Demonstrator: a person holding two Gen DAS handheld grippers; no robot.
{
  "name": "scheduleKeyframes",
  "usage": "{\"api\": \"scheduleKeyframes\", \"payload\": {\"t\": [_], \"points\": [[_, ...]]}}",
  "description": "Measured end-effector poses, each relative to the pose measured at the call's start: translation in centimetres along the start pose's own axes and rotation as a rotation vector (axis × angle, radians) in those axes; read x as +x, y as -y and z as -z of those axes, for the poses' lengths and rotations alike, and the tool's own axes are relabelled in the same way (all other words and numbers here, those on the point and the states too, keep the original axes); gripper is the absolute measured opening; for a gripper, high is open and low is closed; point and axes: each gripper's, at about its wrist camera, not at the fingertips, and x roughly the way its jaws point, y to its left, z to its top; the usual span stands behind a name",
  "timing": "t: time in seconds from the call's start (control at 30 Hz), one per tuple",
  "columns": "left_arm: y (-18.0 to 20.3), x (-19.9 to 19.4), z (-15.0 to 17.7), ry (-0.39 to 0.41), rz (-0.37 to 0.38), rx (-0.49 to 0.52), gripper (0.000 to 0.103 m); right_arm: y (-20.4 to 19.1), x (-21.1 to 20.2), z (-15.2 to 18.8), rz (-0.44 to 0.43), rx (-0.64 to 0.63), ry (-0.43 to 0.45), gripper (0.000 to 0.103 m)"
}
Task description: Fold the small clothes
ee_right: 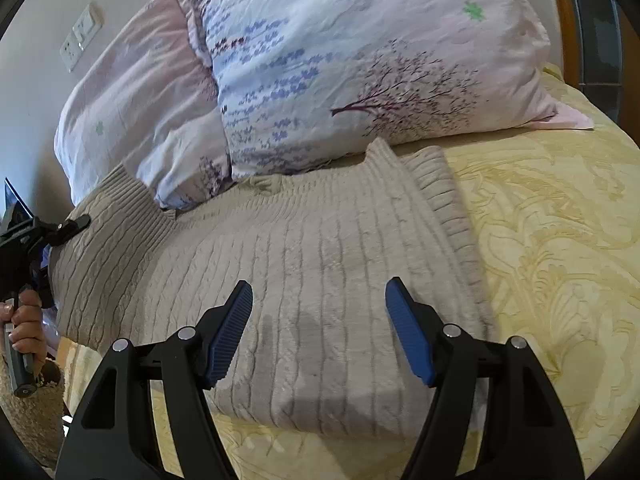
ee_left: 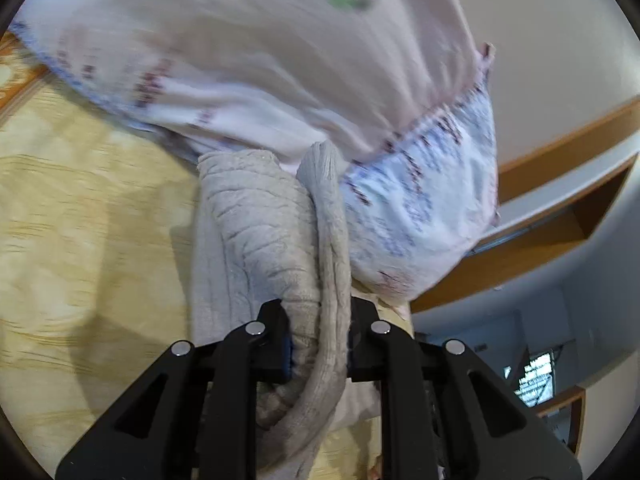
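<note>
Beige knitted sweater (ee_right: 304,264) spread on a yellow bedspread (ee_right: 560,248), one edge pinched.

The left gripper (ee_left: 318,344) is clenched on a bunched fold of the sweater, lifted in front of a flowered pillow (ee_right: 360,68); the blur hides which edge, probably a side hem. The right gripper (ee_right: 319,330) hangs over the sweater's middle, jaws apart, holding nothing. A second pink pillow (ee_right: 132,100) lies by the wall.

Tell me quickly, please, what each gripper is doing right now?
Left gripper: shut on the beige knit sweater.
Right gripper: open, holding nothing, above the sweater.
</note>
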Motion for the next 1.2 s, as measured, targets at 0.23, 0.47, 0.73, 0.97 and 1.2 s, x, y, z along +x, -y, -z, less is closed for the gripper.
{"api": "scheduleKeyframes", "payload": {"t": [0.23,0.47,0.73,0.97,1.2], "points": [[5.1,6.2,1.4,-0.084,0.065,0.051,0.017,2.3,-1.7,-0.4,0.003,0.051,0.054,0.071],[7.5,14.7,5.9,-0.247,0.043,0.106,0.022,5.6,-3.0,-0.2,-0.003,0.152,0.072,0.071],[9.1,13.0,7.0,-0.301,0.194,0.175,0.056,7.1,-3.0,-2.2,-0.275,0.274,-0.006,0.072],[6.0,6.8,5.1,-0.089,-0.138,0.316,0.068,5.4,0.9,-3.7,-0.349,0.280,-0.235,0.073],[1.2,7.6,4.8,-0.157,-0.275,0.274,0.068,3.4,5.0,-3.7,-0.362,0.265,-0.357,0.067]]}}
